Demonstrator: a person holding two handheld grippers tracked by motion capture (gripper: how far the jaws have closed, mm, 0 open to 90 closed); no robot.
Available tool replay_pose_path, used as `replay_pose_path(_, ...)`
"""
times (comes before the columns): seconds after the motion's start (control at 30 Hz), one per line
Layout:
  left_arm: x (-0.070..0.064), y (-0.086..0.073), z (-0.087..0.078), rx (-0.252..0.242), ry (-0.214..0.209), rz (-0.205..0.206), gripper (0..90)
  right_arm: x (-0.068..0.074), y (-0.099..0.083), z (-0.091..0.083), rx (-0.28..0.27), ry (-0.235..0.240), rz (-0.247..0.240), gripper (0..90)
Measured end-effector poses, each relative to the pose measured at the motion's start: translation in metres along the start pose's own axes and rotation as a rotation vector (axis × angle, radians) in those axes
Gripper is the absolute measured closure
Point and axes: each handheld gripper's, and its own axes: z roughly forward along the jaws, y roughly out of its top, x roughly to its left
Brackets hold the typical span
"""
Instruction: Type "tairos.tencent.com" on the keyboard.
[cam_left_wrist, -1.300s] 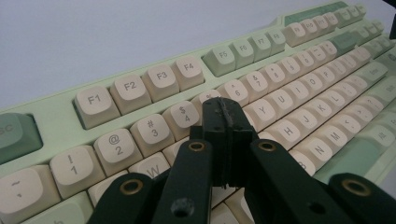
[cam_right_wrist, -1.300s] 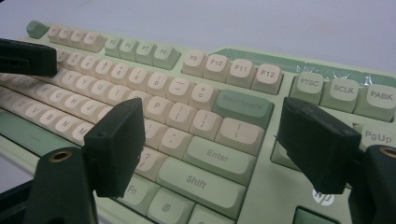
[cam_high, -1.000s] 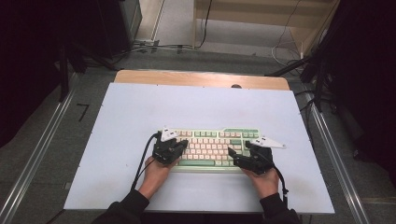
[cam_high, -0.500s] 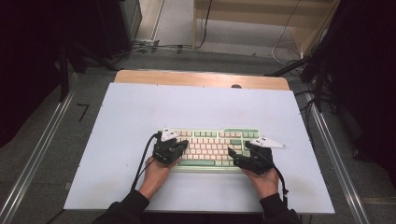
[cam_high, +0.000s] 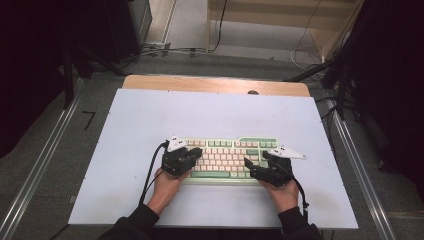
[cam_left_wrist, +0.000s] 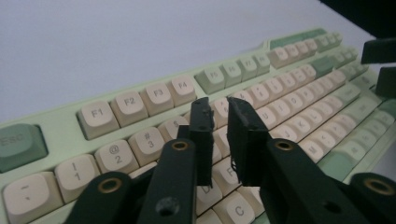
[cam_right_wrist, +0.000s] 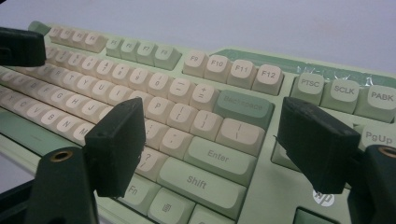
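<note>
This looks like a lab or recording set-up, not a home or an office. A desk with a plain pale sheet over its wooden top stands on a grey carpeted floor, with metal rails running along both sides of it. Black drapes hang at left and right and shut off the surroundings. Loose cables trail over the floor behind the desk, near a light wooden shelf unit. A small dark mark is taped or drawn on the carpet beside the left rail
</note>
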Motion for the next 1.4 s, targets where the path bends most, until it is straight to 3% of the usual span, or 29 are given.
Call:
replay_pose_path(0.13,0.0,0.001,-0.009,-0.062,0.007,-0.007,59.5,0.0,0.001,0.001,-0.001,0.001,-0.003,24.4)
replay_pose_path(0.2,0.0,0.0,-0.016,-0.112,0.046,0.006,51.2,0.002,0.002,0.002,-0.007,-0.003,-0.004,28.1)
replay_pose_path(0.27,0.002,-0.001,-0.022,-0.142,0.077,-0.001,45.9,0.003,0.002,0.004,-0.007,-0.003,-0.013,29.9)
replay_pose_path(0.4,0.009,-0.005,-0.032,-0.15,0.113,-0.028,40.2,0.008,0.005,0.01,-0.004,0.007,-0.031,33.7)
replay_pose_path(0.57,0.019,-0.013,-0.042,-0.136,0.148,-0.056,38.2,0.016,0.01,0.019,-0.003,0.026,-0.054,43.6)
replay_pose_path(0.83,0.027,-0.021,-0.058,-0.155,0.197,-0.083,38.2,0.028,0.015,0.032,0.01,0.074,-0.091,55.5)
replay_pose_path(1.17,0.028,-0.026,-0.063,-0.147,0.208,-0.092,37.6,0.031,0.017,0.038,0.023,0.091,-0.103,81.7)
replay_pose_path(1.4,0.028,-0.026,-0.064,-0.143,0.201,-0.093,37.7,0.034,0.017,0.041,0.031,0.099,-0.12,86.0)
